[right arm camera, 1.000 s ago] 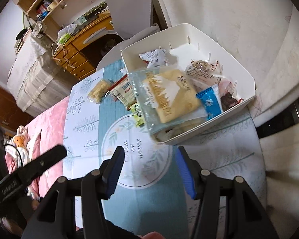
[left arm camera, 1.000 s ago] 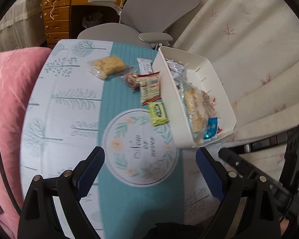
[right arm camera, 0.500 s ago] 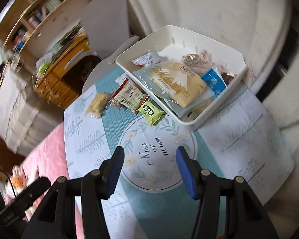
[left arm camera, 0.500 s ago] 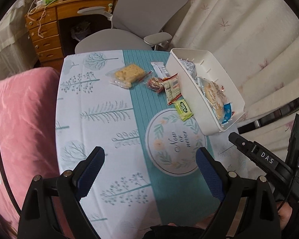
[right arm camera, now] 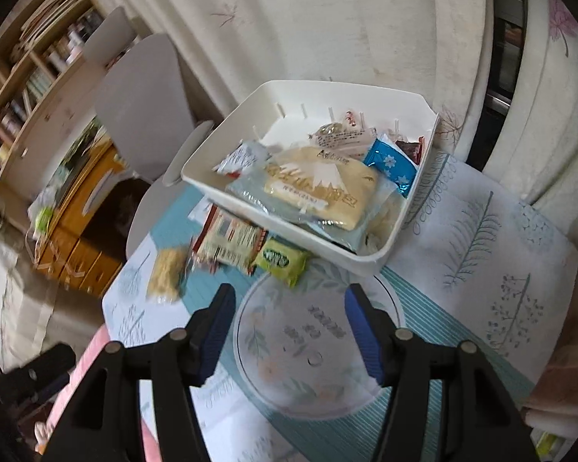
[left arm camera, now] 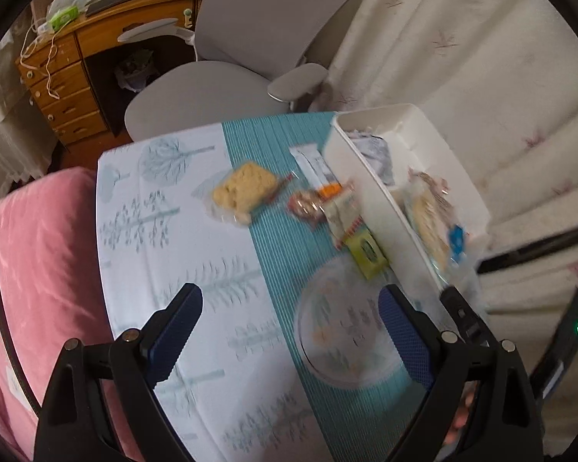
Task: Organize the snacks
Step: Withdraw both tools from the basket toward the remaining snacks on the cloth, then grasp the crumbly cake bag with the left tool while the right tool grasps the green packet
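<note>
A white bin (right arm camera: 300, 88) at the table's far right holds a large bread pack (right arm camera: 320, 188), a blue packet (right arm camera: 391, 165) and other wrapped snacks. Beside its left wall (left arm camera: 381, 192) lie a green packet (left arm camera: 366, 248), a red-and-white packet (left arm camera: 343, 211), a small red candy (left arm camera: 302, 204), a white bar (left arm camera: 310, 163) and a clear-wrapped rice cracker (left arm camera: 244, 188). My left gripper (left arm camera: 289, 300) hangs open over the tablecloth, nothing between its fingers. My right gripper (right arm camera: 289, 296) hovers over the round emblem (right arm camera: 316, 346), short of the green packet (right arm camera: 283, 260); its jaws are opening and hold nothing.
A grey office chair (left arm camera: 250, 57) stands past the table's far edge, with a wooden desk (left arm camera: 65, 88) behind it. A pink cushion (left arm camera: 38, 250) borders the table's left side, and pale curtains (left arm camera: 462, 57) hang to the right. Bookshelves (right arm camera: 27, 88) stand at the back left.
The left gripper has swept sideways over the table, and the loose snacks look nearer. The right gripper has rolled, sunk slightly and spread its jaws wider.
</note>
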Tool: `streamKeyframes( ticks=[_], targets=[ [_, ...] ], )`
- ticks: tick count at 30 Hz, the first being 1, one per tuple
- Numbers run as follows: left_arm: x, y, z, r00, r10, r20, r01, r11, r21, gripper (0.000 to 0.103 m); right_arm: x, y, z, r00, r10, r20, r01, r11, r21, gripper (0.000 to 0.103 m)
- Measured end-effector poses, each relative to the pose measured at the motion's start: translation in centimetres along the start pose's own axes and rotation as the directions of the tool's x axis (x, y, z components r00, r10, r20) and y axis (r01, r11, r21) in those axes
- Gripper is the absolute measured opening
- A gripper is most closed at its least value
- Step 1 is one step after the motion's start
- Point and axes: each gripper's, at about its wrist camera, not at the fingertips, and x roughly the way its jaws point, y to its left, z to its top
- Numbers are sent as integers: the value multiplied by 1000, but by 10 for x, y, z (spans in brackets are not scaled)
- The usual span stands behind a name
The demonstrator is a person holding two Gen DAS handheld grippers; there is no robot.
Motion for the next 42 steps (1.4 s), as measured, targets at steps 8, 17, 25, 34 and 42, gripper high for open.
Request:
streamKeyframes(
  ticks=[8,17,25,34,42],
  targets=[
    [75,10,50,997,54,-49,-53,998,13,92,50,3,1,999,-50,13,49,996,68,64],
    [152,37,67,993,95,-73,-98,995,-36,92,105,20,-8,995,-94,-27,95,994,51,65],
    [188,48,67,995,94,-33,-95,994,-44,92,129,38,-19,988,-157,9,157,987,-30,69],
    [210,46,75,985,174,0,-174,984,42,92,150,38,-21,979,-205,3,204,977,-66,71],
    [217,48,75,985,169,27,-169,986,7,67,158,48,-23,977,-210,40,213,966,-146,72]
  ],
)
